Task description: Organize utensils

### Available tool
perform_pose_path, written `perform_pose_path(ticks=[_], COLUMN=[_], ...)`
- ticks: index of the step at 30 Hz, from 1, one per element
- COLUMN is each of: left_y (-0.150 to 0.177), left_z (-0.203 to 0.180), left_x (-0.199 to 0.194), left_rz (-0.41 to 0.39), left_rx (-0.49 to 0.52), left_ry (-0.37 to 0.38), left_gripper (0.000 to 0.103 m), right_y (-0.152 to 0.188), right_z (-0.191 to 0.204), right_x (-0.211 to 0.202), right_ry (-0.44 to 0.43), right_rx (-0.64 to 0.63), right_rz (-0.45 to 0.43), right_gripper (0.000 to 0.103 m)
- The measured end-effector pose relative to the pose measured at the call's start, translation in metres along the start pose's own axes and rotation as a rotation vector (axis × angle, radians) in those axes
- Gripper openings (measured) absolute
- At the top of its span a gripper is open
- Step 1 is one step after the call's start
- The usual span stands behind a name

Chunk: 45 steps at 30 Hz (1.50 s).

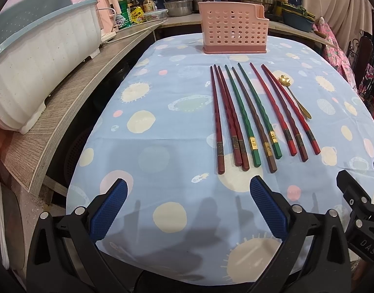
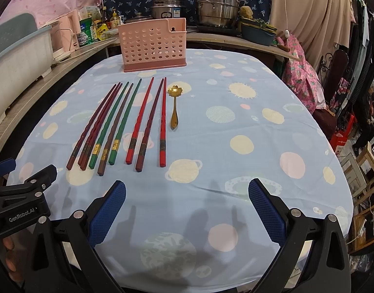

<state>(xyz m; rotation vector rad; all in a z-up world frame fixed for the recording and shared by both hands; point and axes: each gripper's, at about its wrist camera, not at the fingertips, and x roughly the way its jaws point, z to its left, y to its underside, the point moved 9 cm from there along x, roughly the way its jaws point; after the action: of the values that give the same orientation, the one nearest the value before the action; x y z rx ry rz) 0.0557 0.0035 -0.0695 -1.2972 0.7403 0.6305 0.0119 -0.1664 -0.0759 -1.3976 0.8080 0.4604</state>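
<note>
Several red, green and brown chopsticks (image 1: 248,117) lie side by side on the blue patterned tablecloth, also in the right wrist view (image 2: 121,124). A small gold flower spoon (image 1: 295,96) lies just right of them, also in the right wrist view (image 2: 174,108). A pink perforated utensil holder (image 1: 233,28) stands upright at the far edge, also in the right wrist view (image 2: 154,46). My left gripper (image 1: 188,190) is open and empty, near the front edge, short of the chopsticks. My right gripper (image 2: 187,190) is open and empty, to the right of the left one.
A wooden counter (image 1: 72,92) runs along the left with a white dish rack (image 1: 40,56), bottles and pots behind. The table (image 2: 260,146) drops off at the right, beside chairs and clutter (image 2: 333,78). The right gripper's body shows at the left wrist view's right edge (image 1: 360,210).
</note>
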Motion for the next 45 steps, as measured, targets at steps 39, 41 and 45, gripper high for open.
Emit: perform_pose_path(ticks=[39, 41, 45], left_y=[0.0014, 0.0023, 0.0031], left_z=[0.0007, 0.0011, 0.0017], left_x=[-0.0021, -0.002, 0.0001], left_rz=[0.005, 0.008, 0.014], left_rx=[-0.004, -0.006, -0.01], left_ry=[0.003, 0.004, 0.008], left_gripper=[0.096, 0.096, 0.096], right_y=[-0.0004, -0.0003, -0.0022], right_z=[0.0013, 0.0011, 0.0029], right_x=[-0.001, -0.0011, -0.0006], right_ry=[-0.005, -0.004, -0.007], right_rx=[0.003, 0.004, 0.011], right_rz=[-0.002, -0.002, 0.001], right_gripper=[0.096, 0.096, 0.096])
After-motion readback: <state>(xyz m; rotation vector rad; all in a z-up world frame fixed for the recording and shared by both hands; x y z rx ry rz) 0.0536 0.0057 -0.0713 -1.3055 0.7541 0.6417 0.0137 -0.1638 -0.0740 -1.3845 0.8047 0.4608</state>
